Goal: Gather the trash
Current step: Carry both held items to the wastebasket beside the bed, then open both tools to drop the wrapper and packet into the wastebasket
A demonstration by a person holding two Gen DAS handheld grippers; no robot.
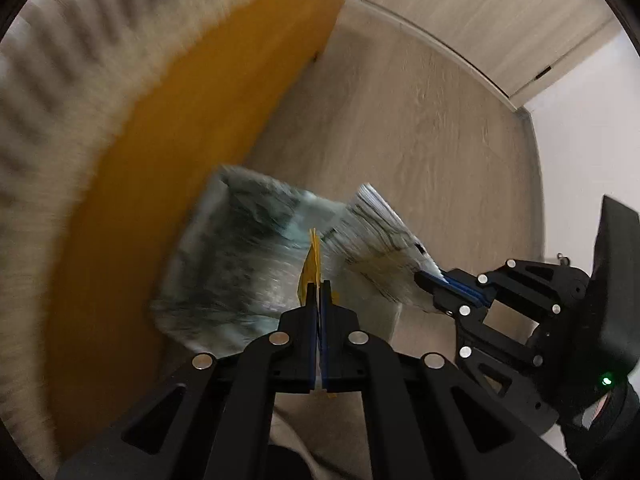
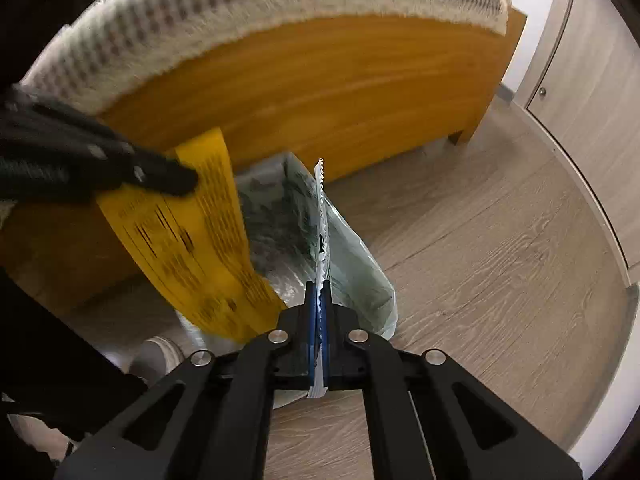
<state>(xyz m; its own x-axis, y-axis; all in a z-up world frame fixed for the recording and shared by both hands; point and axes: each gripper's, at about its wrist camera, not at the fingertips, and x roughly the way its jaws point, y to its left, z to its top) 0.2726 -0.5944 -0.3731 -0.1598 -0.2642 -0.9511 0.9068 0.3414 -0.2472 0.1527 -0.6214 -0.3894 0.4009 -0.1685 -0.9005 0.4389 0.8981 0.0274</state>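
My left gripper (image 1: 318, 285) is shut on a yellow wrapper (image 1: 312, 264), seen edge-on in its own view and flat with black print (image 2: 188, 240) in the right wrist view. My right gripper (image 2: 319, 285) is shut on a thin white wrapper with a serrated edge (image 2: 322, 216), which shows as a silvery sheet (image 1: 380, 244) in the left wrist view. Both wrappers hang over a small bin lined with a clear greenish bag (image 1: 236, 256) (image 2: 280, 216) on the floor. The right gripper (image 1: 426, 279) is at the right of the left view; the left gripper (image 2: 186, 182) enters the right view from the left.
The bin stands against an orange wooden bed frame (image 2: 340, 92) topped by a fringed checked blanket (image 2: 240, 8). Pale wood floor (image 2: 500, 260) spreads to the right, up to light cupboard doors (image 2: 592, 80). A pale shoe (image 2: 156, 354) lies beside the bin.
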